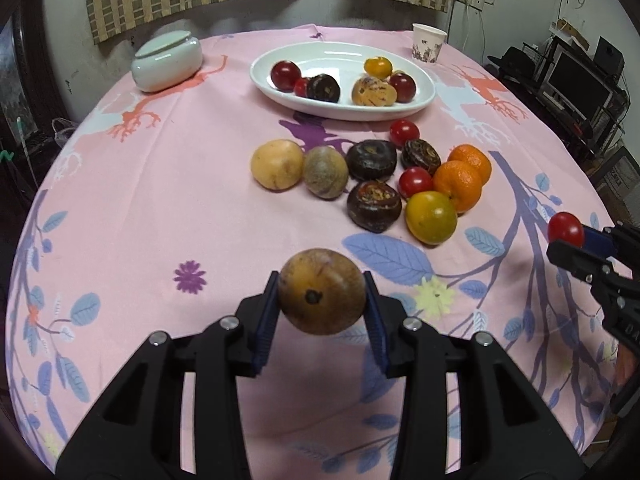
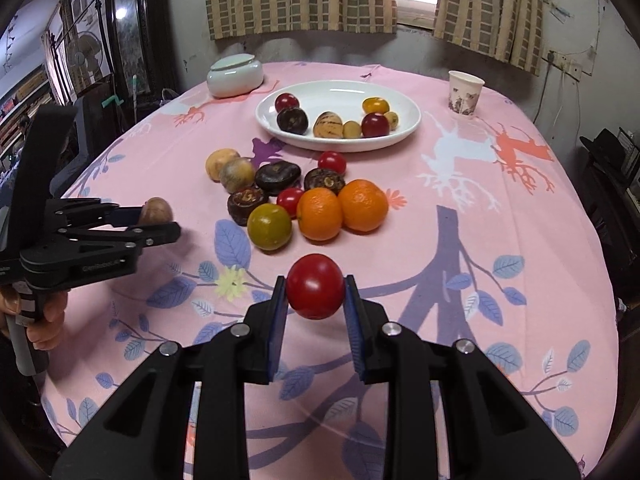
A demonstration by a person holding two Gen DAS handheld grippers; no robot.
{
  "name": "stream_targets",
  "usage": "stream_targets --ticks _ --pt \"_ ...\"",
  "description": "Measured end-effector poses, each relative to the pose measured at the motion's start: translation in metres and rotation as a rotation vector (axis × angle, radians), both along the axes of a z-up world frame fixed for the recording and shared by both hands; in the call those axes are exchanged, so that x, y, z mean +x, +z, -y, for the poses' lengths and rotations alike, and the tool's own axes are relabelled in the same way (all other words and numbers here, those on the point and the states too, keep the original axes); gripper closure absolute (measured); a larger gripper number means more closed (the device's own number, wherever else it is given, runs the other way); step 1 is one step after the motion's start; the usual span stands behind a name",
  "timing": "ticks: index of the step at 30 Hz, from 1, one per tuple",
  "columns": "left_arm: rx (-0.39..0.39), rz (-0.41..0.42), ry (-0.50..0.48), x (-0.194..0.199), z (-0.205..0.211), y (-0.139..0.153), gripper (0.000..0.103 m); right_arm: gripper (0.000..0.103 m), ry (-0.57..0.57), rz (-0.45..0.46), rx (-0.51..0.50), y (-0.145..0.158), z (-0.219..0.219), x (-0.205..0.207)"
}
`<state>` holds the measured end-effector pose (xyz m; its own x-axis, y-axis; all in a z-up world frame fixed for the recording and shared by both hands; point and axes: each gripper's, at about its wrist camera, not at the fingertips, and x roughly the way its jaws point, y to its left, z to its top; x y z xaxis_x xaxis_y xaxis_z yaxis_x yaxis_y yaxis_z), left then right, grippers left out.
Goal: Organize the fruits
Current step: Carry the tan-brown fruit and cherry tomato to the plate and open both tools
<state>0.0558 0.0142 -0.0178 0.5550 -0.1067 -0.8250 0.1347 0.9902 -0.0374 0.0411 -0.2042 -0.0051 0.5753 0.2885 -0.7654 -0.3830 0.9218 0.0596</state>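
Left tongs (image 1: 322,294) pinch a round, dull brownish-yellow fruit (image 1: 322,291) with a dark navel; right tongs (image 2: 315,287) pinch a smooth, glossy red tomato (image 2: 315,286), both lifted above the pink floral table (image 2: 500,208).

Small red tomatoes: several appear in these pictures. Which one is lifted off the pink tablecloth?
The small red tomato clamped in the right gripper. The others lie loose on the tablecloth or in the white oval dish.

Loose fruits (image 1: 372,176) before plate (image 1: 424,102)
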Motion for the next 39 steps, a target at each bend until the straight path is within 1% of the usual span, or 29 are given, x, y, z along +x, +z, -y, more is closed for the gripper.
stream_targets --ticks 3,9,11,17,22,25,27,31,35,39 --pt "-0.016 0.009 0.008 0.0 -0.009 0.013 0.063 0.075 -0.012 0.01 0.011 0.006 0.007 0.005" --pt "-0.004 0.024 0.021 0.014 -0.019 0.034 0.063 0.075 -0.005 0.052 0.0 0.025 0.01 0.017" --pt "0.013 0.037 0.028 0.023 -0.019 0.042 0.063 0.075 0.001 0.064 -0.009 0.032 0.01 0.023" --pt "0.018 0.06 0.027 0.053 -0.015 0.063 0.063 0.075 0.01 0.098 -0.025 0.053 0.006 0.056" --pt "0.001 0.064 0.031 0.09 -0.009 0.07 0.063 0.075 0.023 0.121 -0.031 0.062 -0.006 0.098" --pt "-0.007 0.068 0.032 0.118 -0.005 0.07 0.063 0.075 0.03 0.116 -0.026 0.059 -0.013 0.126" --pt "-0.016 0.056 0.032 0.138 -0.002 0.067 0.063 0.075 0.032 0.107 -0.027 0.052 -0.018 0.147" --pt "-0.007 0.032 0.03 0.178 0.006 0.053 0.063 0.075 0.039 0.078 -0.036 0.032 -0.027 0.183" --pt "0.003 0.017 0.025 0.203 0.011 0.04 0.063 0.075 0.041 0.04 -0.045 0.009 -0.033 0.214" --pt "0.002 -0.002 0.022 0.22 0.011 0.025 0.063 0.075 0.046 0.026 -0.038 -0.006 -0.037 0.231"
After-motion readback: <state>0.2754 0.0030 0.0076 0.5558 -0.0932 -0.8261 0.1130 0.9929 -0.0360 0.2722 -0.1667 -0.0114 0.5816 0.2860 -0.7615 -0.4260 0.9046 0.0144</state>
